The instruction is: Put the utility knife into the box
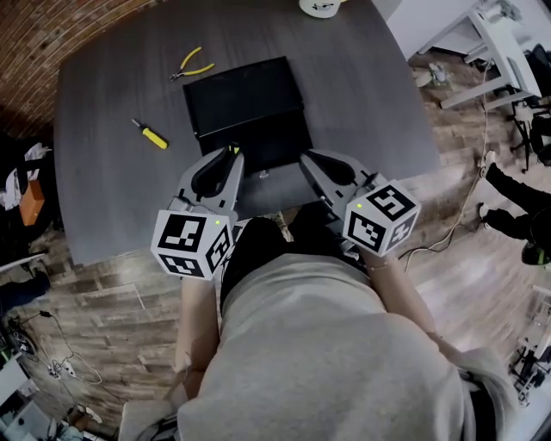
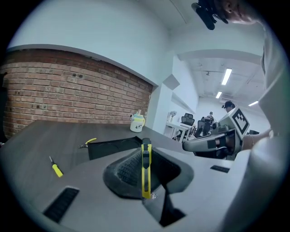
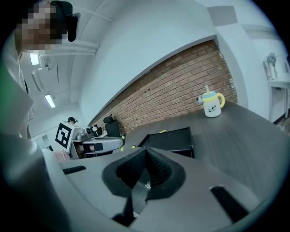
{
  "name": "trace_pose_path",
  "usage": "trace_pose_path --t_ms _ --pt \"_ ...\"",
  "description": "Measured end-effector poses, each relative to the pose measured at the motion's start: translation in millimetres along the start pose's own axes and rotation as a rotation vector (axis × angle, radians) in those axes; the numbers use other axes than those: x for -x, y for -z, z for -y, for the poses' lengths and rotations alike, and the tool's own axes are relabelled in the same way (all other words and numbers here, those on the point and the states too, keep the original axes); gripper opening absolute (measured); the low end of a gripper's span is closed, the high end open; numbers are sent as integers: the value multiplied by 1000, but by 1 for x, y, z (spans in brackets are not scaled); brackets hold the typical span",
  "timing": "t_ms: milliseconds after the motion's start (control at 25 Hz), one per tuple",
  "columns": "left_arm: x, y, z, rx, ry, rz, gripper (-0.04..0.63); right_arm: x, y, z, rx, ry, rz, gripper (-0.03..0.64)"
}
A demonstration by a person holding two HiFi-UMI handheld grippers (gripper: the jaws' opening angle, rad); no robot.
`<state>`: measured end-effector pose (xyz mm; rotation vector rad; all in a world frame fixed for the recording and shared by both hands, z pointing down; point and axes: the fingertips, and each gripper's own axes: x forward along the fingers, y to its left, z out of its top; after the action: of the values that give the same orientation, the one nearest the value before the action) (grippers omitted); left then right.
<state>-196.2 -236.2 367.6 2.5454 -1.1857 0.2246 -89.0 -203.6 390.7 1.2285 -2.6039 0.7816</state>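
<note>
Two grippers sit at frame centre in the head view, tips over the near part of a dark table (image 1: 103,189). The left gripper (image 1: 232,155) and right gripper (image 1: 303,158) both point toward a black box (image 1: 250,108) at upper centre. Pliers (image 1: 191,65) and a screwdriver (image 1: 151,134) lie at upper left, apart from the box; a mug (image 1: 320,7) sits at the top edge.

Left gripper view: jaws clamped on a yellow utility knife (image 2: 146,174), held upright at frame centre, short of the box.

Right gripper view: jaws pressed together, nothing between them; box beyond, mid-frame.
</note>
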Motion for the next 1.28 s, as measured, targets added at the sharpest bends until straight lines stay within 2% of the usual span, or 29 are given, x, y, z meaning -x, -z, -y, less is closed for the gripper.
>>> trace_pose_path --t_ms 240,400,720,1000,1280 --pt "-8 -2 1 -24 17 -1 78 -6 -8 3 22 21 -20 6" --pt "-17 10 3 -85 12 -48 77 -14 -9 -1 33 -10 -11 6" --pt "-35 7 9 -317 21 -127 77 -16 -21 14 34 -1 -14 6" --pt "-59 25 12 -542 81 -259 78 -14 -23 33 40 -4 -23 6" --pt "-81 51 19 -653 138 -409 78 -17 -24 55 12 -63 -36 6"
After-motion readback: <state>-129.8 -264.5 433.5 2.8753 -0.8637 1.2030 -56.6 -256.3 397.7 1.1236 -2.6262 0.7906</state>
